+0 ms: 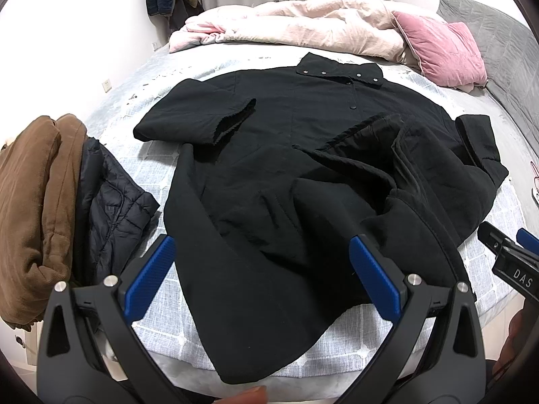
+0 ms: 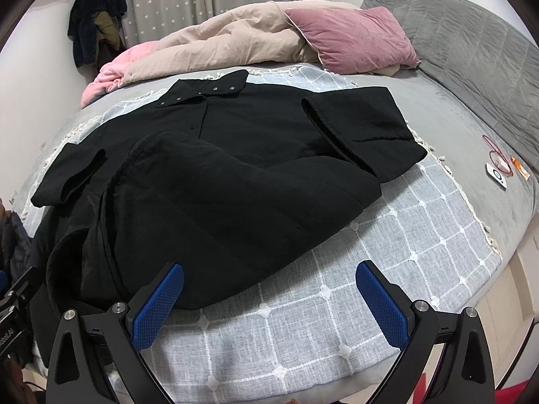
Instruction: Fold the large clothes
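A large black coat [image 1: 276, 175] lies spread on the bed, collar with snaps at the far side; it also shows in the right wrist view [image 2: 215, 181]. Its left sleeve is folded in over the chest, and its right side is folded over the body in a loose bunch. My left gripper [image 1: 261, 272] is open and empty, hovering above the coat's near hem. My right gripper [image 2: 269, 299] is open and empty over the checked blanket [image 2: 353, 269], just beside the coat's lower right edge. The right gripper's tip also shows in the left wrist view [image 1: 505, 252].
A brown garment [image 1: 30, 202] and a dark quilted jacket [image 1: 107, 202] are piled at the bed's left. A beige duvet [image 2: 219, 43], a pink pillow [image 2: 350, 37] and a grey headboard cushion [image 2: 471, 60] lie at the far side. Small items [image 2: 498, 171] lie at the right.
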The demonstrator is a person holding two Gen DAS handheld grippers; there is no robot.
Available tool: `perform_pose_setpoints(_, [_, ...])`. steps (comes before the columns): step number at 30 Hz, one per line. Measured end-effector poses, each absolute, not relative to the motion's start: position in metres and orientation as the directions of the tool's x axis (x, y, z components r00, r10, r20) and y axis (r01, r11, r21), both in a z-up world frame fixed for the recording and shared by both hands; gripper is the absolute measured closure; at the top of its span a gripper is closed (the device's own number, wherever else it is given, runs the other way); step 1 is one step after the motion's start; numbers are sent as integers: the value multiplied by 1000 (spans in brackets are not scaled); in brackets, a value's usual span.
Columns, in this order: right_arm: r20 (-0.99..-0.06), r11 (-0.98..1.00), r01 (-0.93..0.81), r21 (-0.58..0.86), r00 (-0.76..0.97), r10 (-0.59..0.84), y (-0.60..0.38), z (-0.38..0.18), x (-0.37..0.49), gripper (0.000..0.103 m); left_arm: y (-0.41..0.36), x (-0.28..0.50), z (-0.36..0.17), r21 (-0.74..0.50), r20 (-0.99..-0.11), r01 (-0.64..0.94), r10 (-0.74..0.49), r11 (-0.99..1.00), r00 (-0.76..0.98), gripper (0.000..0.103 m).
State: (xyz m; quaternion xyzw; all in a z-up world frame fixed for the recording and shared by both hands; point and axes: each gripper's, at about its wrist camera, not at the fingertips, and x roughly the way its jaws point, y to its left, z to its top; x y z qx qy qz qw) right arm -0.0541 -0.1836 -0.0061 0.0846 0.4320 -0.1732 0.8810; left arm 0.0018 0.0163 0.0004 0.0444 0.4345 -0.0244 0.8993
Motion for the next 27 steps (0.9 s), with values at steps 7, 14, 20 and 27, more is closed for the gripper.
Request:
perform_pose_setpoints(7, [-792, 926, 377, -4, 565, -233, -185, -8, -55, 0, 16, 2, 0, 58, -784, 83, -6, 995, 621, 1])
perform_pose_setpoints(14, [-793, 926, 377, -6, 562, -234, -184, -7, -54, 0, 16, 2, 0, 59, -783, 80, -4, 995, 623, 1])
perform_pose_setpoints(20, [-794, 926, 377, -8, 561, -235, -184, -7, -53, 0, 16, 0, 1, 58, -784, 83, -7, 995, 621, 1])
perform_pose_setpoints(27, [-794, 925, 380, -10, 559, -238, -185, -8, -54, 0, 16, 0, 1, 58, -784, 82, -5, 995, 621, 1])
